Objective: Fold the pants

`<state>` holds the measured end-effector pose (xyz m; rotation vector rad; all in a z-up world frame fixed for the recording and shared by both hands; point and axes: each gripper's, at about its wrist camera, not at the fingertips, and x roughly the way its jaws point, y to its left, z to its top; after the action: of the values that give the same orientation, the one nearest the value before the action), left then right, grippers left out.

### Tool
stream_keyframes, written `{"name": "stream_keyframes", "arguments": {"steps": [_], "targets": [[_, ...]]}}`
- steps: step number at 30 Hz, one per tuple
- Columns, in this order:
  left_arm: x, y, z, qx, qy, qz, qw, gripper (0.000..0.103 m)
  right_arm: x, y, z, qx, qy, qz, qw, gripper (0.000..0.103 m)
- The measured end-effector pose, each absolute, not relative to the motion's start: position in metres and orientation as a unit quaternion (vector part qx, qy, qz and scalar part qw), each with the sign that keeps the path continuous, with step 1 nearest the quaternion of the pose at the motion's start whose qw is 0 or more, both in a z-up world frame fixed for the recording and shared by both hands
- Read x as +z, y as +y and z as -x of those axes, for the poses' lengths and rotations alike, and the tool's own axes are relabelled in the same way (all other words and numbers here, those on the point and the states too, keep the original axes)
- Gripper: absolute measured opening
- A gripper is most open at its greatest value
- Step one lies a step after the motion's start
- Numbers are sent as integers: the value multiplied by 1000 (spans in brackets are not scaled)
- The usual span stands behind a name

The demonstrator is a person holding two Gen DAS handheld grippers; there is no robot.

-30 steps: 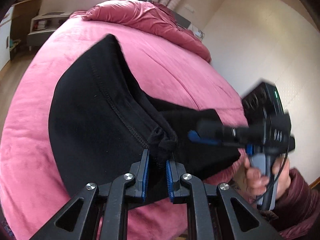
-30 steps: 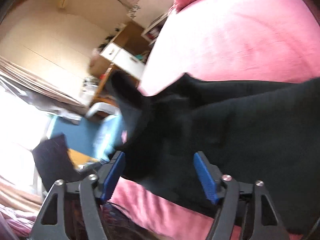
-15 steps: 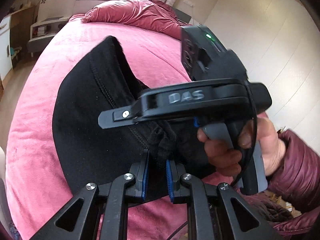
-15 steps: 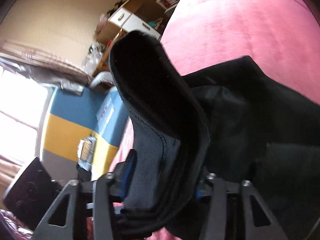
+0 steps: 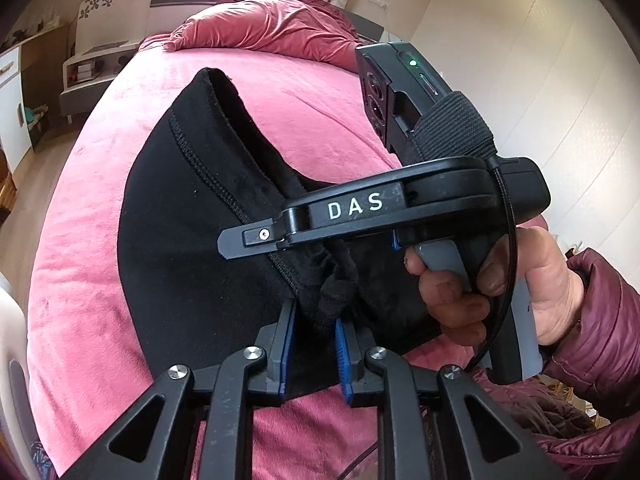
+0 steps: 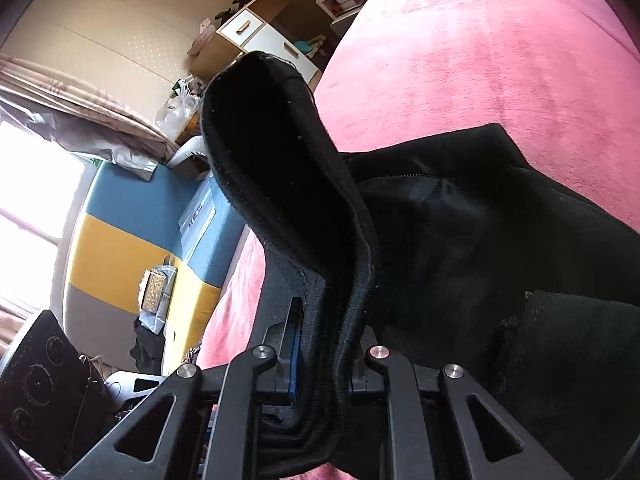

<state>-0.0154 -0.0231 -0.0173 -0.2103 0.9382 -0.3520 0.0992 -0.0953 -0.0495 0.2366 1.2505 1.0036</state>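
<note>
— So, what does the left wrist view show?

— Black pants (image 5: pixel 192 248) lie spread on a bed covered by a pink blanket (image 5: pixel 80 240), with one seamed edge standing up in a ridge. The left gripper (image 5: pixel 314 344) has a bunched fold of that fabric between its blue pads; its jaws are opening slightly, yet the pads press on the cloth from both sides. Just above it, the right gripper (image 5: pixel 248 238) reaches across the pants, marked "DAS" on its side, its tips buried in the fabric. A hand (image 5: pixel 500 288) in a maroon padded sleeve (image 5: pixel 600 340) squeezes its grey trigger. A pink pillow (image 5: pixel 272 32) lies at the head of the bed.

— And the right wrist view?

— There the right gripper's jaws are closing, nearly together, on a thick layered edge of the pants (image 6: pixel 344 280), which rises in a curved flap above the fingers (image 6: pixel 294 344). The rest of the garment trails right over the blanket. A blue, yellow and grey cushioned block (image 6: pixel 132 240) and a wooden cabinet (image 6: pixel 260 32) stand beyond the bed.
</note>
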Motion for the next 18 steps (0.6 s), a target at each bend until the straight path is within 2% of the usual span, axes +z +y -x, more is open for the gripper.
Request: {"name": "stream_keyframes", "arguments": {"steps": [9,14,18], "targets": [[-11,-22,26,-168,448,91,873,30,-43,-111,-100,448,549,-124,694,15],[-5,9,34,-231,448,141,852,31,-40,-122,-101,442,540,-137,703,15],[-9,67,41,-202,435,219,850,44,-40,-131,-102,439,540,-155,701,15]]}}
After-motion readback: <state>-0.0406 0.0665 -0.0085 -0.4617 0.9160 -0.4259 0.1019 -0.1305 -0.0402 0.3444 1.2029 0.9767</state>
